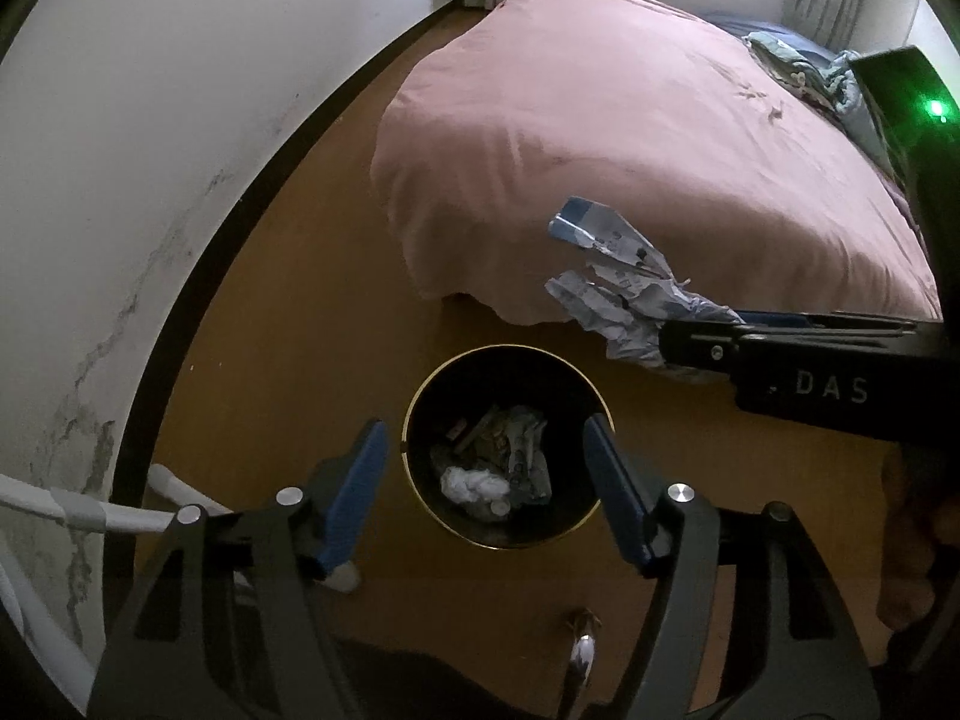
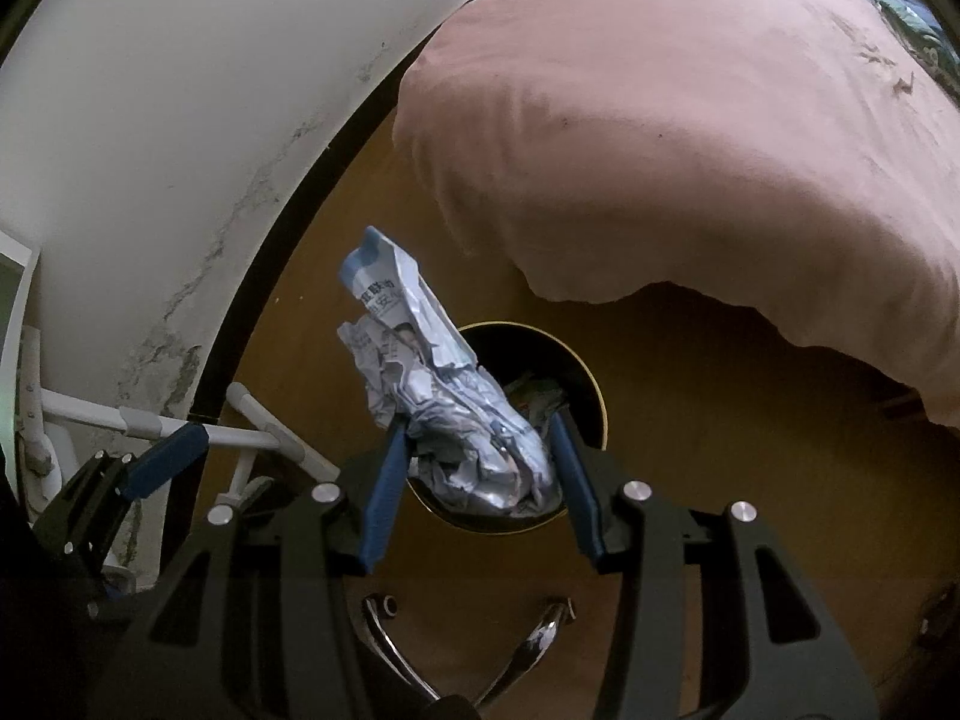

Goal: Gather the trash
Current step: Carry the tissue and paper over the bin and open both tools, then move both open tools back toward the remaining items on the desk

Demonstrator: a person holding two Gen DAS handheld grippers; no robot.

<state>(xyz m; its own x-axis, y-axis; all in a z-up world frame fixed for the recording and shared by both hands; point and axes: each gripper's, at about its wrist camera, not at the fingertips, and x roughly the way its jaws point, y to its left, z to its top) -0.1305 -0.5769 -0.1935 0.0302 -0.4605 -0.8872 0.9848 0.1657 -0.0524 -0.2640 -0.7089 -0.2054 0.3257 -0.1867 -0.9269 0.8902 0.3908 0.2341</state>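
Nearest to me, my left gripper (image 1: 486, 480) stands wide apart with nothing between its blue pads, poised straight above the open trash bin (image 1: 420, 396); no earlier picture to compare, so I log only that it is empty. My right gripper (image 2: 477, 468) is clamped on one crumpled printed wrapper (image 2: 432, 396), pads pressing its lower bunch, the long loose end sticking up and away past the bin's near-left rim. The bin stands on the wooden floor (image 1: 288, 312) just off the near corner of the bed (image 1: 600, 120). Risk, as I judge it: the wrapper seems only partly over the mouth, so a release here could let the tall end tip it over the rim onto the floor. A second risk: the crumpled foil may cling to a pad and not fall. A third: the two grippers sit close over one small opening and could knock each other or the rim. Count: two grippers, one wrapper in hand, one bin, already holding several scraps I cannot number, one white wad (image 1: 474, 486) plain among them; one bed, one bundle of bluish cloth (image 1: 804, 66) at its far edge.
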